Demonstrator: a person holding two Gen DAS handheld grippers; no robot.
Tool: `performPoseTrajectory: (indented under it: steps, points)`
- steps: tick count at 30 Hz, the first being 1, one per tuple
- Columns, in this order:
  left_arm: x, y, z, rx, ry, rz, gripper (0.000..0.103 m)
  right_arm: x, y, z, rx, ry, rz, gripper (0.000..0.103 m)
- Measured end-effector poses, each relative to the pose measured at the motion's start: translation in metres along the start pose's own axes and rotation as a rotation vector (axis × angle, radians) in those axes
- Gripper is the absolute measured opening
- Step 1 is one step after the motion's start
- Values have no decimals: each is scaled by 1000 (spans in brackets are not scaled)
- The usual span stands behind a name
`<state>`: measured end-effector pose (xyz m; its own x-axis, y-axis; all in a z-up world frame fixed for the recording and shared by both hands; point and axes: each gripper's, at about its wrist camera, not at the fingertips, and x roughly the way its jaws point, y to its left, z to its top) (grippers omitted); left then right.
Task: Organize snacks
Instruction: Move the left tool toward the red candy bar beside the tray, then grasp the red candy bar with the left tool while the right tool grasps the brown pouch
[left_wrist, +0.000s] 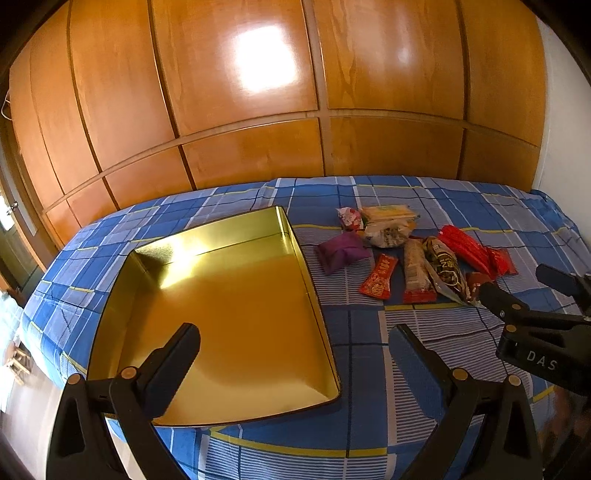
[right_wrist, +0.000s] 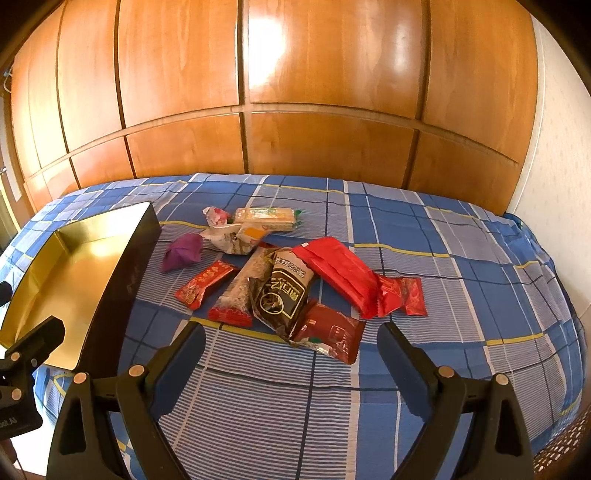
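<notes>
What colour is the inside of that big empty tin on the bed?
Shiny gold inside the tin, seen best from the left wrist view; its outer wall looks black.

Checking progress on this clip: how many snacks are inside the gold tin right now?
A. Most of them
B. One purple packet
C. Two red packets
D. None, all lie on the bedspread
D: the gold tin shows only its bare floor, while the snack pile lies beside it on the blue checked bedspread.
</notes>
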<state>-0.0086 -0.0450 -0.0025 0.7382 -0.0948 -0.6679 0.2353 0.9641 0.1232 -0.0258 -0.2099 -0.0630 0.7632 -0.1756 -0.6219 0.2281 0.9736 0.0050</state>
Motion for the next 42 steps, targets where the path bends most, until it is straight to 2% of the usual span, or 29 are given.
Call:
performPoseTrajectory:
  steps: [7, 16, 22, 25, 27, 28, 30, 31, 36, 42]
  points:
    - [4, -7, 5, 15, 10, -33, 100, 0, -5, -1, -5, -27, -30, 96]
    - [15, -22, 12, 53, 44, -96, 97, 8, -24, -5, 59, 26, -30, 96]
    - [30, -29, 23, 92, 91, -151, 97, 14, -34, -7, 83, 30, -31, 96]
    - [44, -28, 36, 80, 130, -197, 86, 17, -37, -8, 90, 38, -31, 96]
    - [60, -31, 46, 85, 183, -248, 64, 18, -39, -9, 94, 43, -29, 96]
    - [65, -32, 49, 86, 199, -267, 60, 19, -40, -9, 98, 41, -25, 96]
    - [78, -37, 56, 96, 230, -297, 42, 20, -42, -10, 102, 44, -26, 96]
    - [85, -41, 59, 112, 245, -303, 38, 21, -44, -10, 107, 45, -24, 96]
    - [122, -68, 65, 207, 323, -309, 35, 23, -52, -11, 126, 50, -19, 96]
    - [170, -85, 65, 245, 409, -272, 35, 22, -65, -10, 160, 48, -5, 96]
